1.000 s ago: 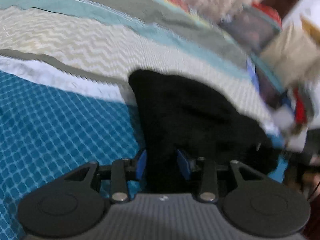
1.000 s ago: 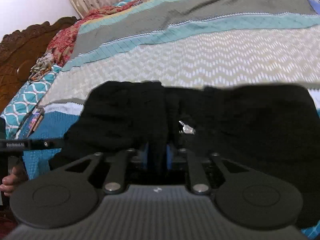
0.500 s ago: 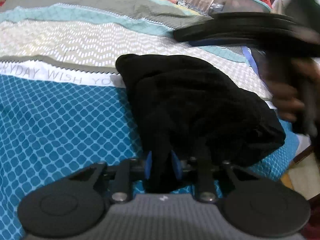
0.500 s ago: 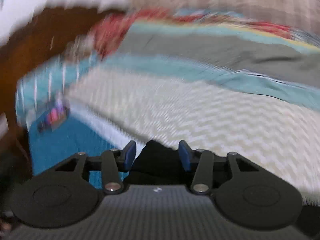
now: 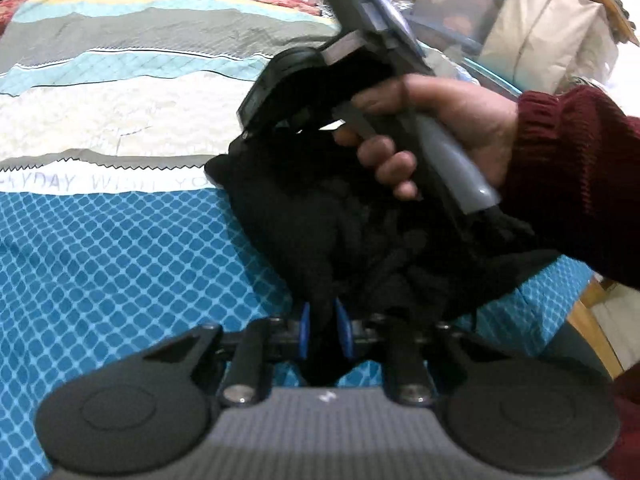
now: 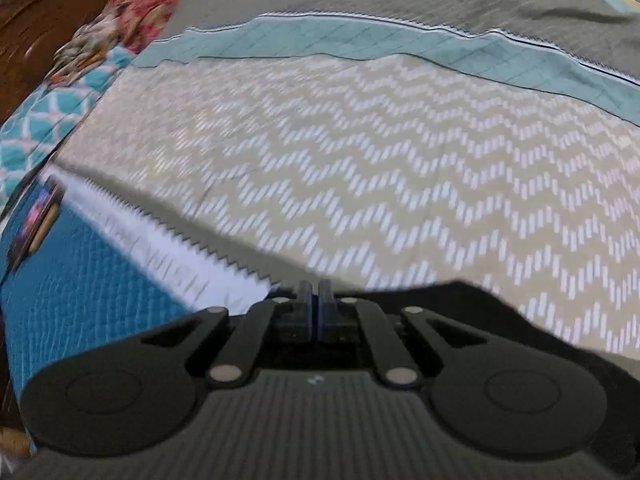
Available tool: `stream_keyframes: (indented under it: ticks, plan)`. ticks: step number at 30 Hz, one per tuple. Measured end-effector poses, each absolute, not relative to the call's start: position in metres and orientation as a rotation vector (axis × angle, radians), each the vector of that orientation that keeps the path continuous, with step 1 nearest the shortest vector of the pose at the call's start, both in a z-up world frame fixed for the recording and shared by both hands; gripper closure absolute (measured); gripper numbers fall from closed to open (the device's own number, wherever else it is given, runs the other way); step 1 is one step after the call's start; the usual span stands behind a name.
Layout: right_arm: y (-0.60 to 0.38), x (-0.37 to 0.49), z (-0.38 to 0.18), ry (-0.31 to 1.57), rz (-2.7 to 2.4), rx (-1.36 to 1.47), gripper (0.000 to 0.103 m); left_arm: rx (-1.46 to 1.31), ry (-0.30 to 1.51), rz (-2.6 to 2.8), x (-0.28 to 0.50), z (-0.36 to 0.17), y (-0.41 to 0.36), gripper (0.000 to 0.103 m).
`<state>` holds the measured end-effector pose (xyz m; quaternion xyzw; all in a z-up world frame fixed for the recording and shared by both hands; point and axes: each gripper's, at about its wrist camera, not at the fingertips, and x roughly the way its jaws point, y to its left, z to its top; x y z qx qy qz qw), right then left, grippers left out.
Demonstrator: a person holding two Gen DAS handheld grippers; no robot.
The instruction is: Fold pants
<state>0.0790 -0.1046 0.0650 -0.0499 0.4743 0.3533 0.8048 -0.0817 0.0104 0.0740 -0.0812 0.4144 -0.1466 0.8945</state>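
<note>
The black pants (image 5: 320, 224) lie bunched on the patterned bedspread (image 5: 120, 240) near the bed's right edge. My left gripper (image 5: 324, 328) is shut on a fold of the pants at their near edge. In the left wrist view the right gripper's body (image 5: 360, 60) shows, held in a hand with a maroon sleeve, over the far side of the pants; its fingertips are hidden there. In the right wrist view my right gripper (image 6: 315, 300) has its blue pads nearly together with nothing seen between them. The pants (image 6: 500, 320) show as a black edge below it.
A wooden headboard (image 6: 60, 20) and floral pillows (image 6: 132, 12) are at the far left. A small dark object (image 6: 36, 224) lies at the bed's left edge. Boxes and a beige bag (image 5: 540, 32) stand off the bed's right side.
The right gripper let go of the pants, opened, swung over them and is shut now. The left gripper keeps its hold on the pants. The right hand came closer in the left view.
</note>
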Motion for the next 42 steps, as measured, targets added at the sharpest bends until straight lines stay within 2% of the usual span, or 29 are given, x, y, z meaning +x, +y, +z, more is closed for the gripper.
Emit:
stream_keyframes:
  ticks: [2, 3, 6, 11, 16, 19, 22, 26, 28, 30, 32, 36, 38, 40, 41, 42]
  plan:
    - [-0.124, 0.073, 0.082, 0.991, 0.782, -0.017, 0.088, -0.175, 0.880, -0.322, -0.091, 0.076, 0.022, 0.081]
    - [-0.138, 0.070, 0.094, 0.964, 0.798, 0.034, 0.083, -0.191, 0.888, -0.331, -0.094, 0.078, 0.031, 0.075]
    - [-0.180, 0.046, 0.120, 0.879, 0.865, 0.109, 0.075, -0.312, 0.839, -0.301, -0.098, 0.090, 0.067, 0.071]
    - [-0.208, 0.007, 0.109, 0.916, 0.980, 0.091, 0.075, -0.500, 0.775, -0.232, -0.046, 0.104, 0.096, 0.074]
    - [-0.209, -0.038, 0.056, 1.073, 0.981, 0.101, 0.075, -0.448, 0.811, -0.315, 0.013, 0.096, 0.046, 0.076]
    - [-0.225, -0.042, 0.065, 1.030, 0.987, 0.197, 0.075, -0.322, 0.884, -0.309, 0.032, 0.083, 0.007, 0.076]
    - [-0.263, -0.039, 0.093, 0.920, 0.965, 0.298, 0.074, -0.313, 0.848, -0.377, 0.021, 0.091, -0.016, 0.076]
    - [-0.344, -0.039, 0.118, 0.759, 0.720, 0.390, 0.060, -0.273, 0.781, -0.440, 0.015, 0.107, -0.044, 0.076]
    - [-0.384, -0.043, 0.121, 0.689, 0.547, 0.439, 0.047, -0.261, 0.785, -0.472, 0.022, 0.109, -0.057, 0.076]
    - [-0.416, -0.047, 0.115, 0.635, 0.382, 0.474, 0.027, -0.255, 0.803, -0.503, 0.030, 0.107, -0.073, 0.076]
    - [-0.437, -0.048, 0.104, 0.639, 0.266, 0.508, 0.023, -0.252, 0.837, -0.541, 0.035, 0.102, -0.091, 0.078]
    - [-0.452, -0.044, 0.071, 0.712, 0.143, 0.586, 0.022, -0.134, 0.997, -0.548, 0.049, 0.068, -0.124, 0.086]
    - [-0.453, -0.044, 0.060, 0.752, 0.158, 0.650, 0.022, -0.065, 0.972, -0.549, 0.045, 0.054, -0.131, 0.087]
    - [-0.441, -0.041, 0.055, 0.778, 0.213, 0.666, 0.037, -0.065, 0.995, -0.533, 0.047, 0.057, -0.134, 0.087]
    - [-0.436, -0.038, 0.058, 0.801, 0.224, 0.636, 0.062, -0.064, 1.015, -0.519, 0.050, 0.061, -0.135, 0.088]
    - [-0.428, -0.035, 0.060, 0.821, 0.221, 0.594, 0.073, -0.057, 1.025, -0.507, 0.050, 0.066, -0.137, 0.088]
